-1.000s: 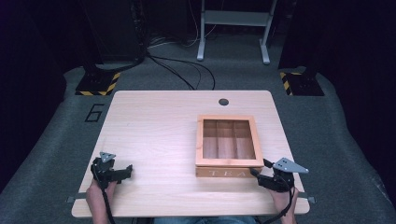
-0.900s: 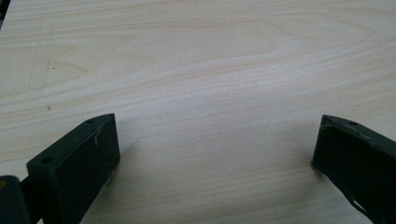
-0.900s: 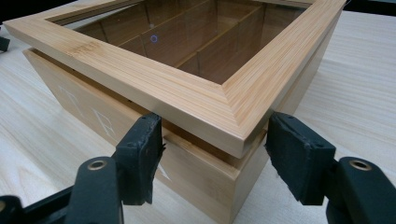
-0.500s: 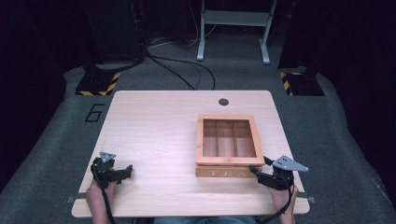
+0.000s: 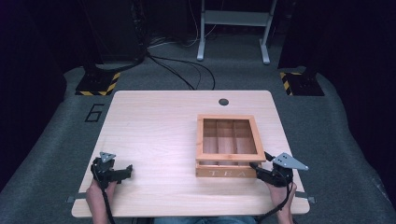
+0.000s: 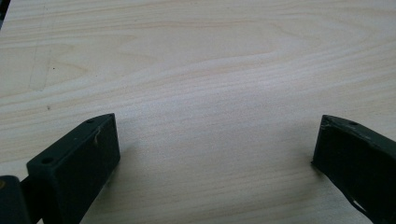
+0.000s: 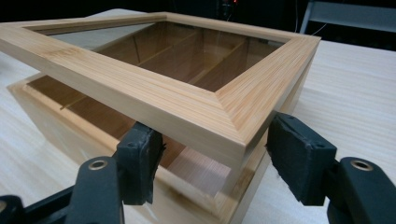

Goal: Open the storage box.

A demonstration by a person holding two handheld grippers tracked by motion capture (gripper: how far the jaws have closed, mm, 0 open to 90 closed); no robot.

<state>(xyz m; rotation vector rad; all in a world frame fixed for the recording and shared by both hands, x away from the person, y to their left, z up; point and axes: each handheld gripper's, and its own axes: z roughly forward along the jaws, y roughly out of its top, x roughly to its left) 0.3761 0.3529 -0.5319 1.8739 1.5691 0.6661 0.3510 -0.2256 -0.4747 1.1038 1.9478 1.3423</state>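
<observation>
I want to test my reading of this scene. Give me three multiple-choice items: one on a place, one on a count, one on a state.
1. Where on the table does the tea box stand?
A. far left corner
B. near right part
C. exact centre

2. How many compartments does the box have?
A. two
B. three
C. six

3. How do the left gripper's jaws stand?
A. open, nothing between them
B. shut on the lid
C. shut on a cable

Key: 1 B, in the high view the tea box sits toward the near right of the table. 2 B, two dividers split it in three. 3 A, the left gripper has only bare wood between its jaws.
</observation>
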